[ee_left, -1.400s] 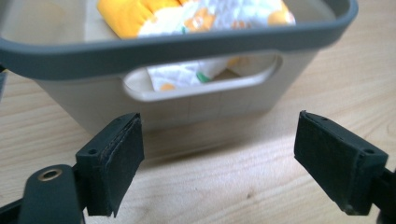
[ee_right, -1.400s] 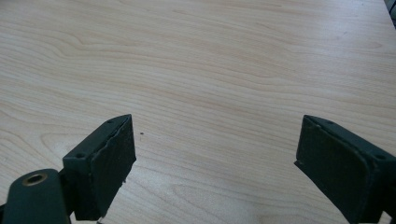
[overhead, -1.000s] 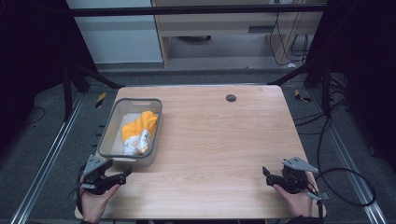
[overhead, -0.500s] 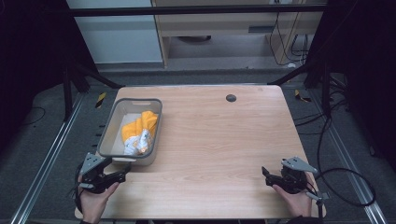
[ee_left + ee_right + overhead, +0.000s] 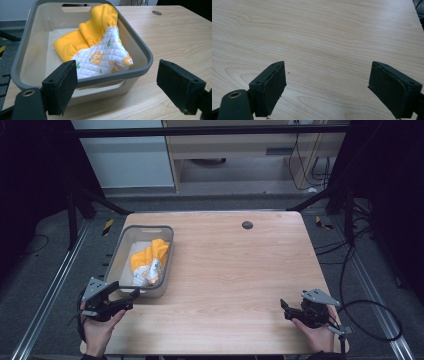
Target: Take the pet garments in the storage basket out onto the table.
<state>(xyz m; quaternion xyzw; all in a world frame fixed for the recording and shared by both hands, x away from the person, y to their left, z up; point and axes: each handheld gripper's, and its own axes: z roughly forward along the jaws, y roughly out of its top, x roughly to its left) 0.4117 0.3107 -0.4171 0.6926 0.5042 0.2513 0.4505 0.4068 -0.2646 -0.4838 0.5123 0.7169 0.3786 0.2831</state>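
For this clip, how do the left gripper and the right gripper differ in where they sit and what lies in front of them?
The left gripper sits at the table's near left corner, the right gripper near its right corner. The left gripper faces the grey bin holding a yellow and white quilted cloth; the right gripper faces bare wood. The left gripper is close to the bin's near wall; the right gripper has nothing nearby. Both are open and empty.

The black two-jaw left gripper (image 5: 131, 296) is wearing a grey three-cornered plate; the matching right gripper (image 5: 285, 309) is trailing a black cable.
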